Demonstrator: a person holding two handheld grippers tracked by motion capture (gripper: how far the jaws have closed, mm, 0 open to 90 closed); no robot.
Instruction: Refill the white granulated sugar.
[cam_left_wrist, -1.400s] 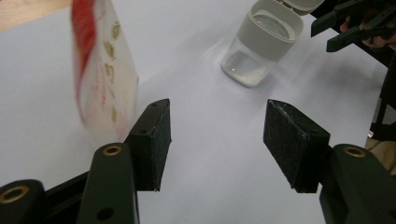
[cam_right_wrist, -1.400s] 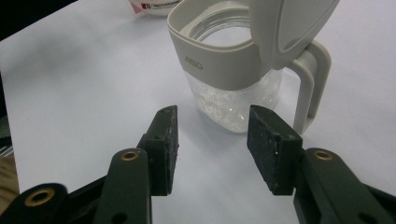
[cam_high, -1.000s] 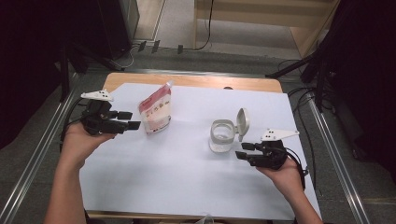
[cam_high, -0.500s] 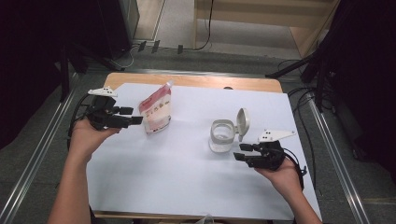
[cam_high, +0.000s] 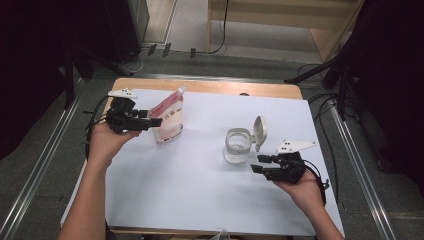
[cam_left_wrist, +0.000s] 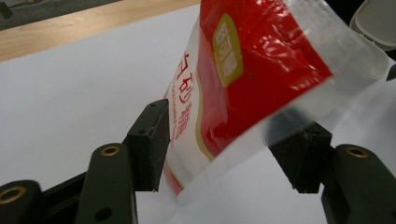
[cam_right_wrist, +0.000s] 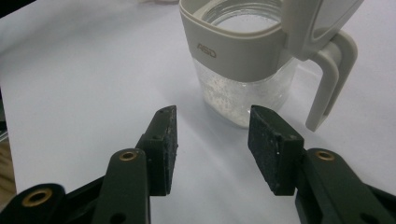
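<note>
Clearly the sugar pouch (cam_high: 167, 120) stands upper left in the high view, long axis tilted upward, its lower edge between the left gripper (cam_high: 151, 122) jaws, which have just been closing but don't yet pinch. Right of centre, the open jar (cam_high: 238, 145) sits just ahead of the unclenched, empty right gripper (cam_high: 258, 164).

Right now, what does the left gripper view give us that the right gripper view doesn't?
Left gripper view: the red and white pouch sits between the left tool pads; its lower corner lies against the left-hand pad, while the right-hand pad shows through the clear edge, contact unclear.

Right gripper view: the glass jar with its grey-white collar, lid flipped up, white grains inside. The right tool is open, short of the jar, nothing between its pads.

Both: the white table cover.
</note>
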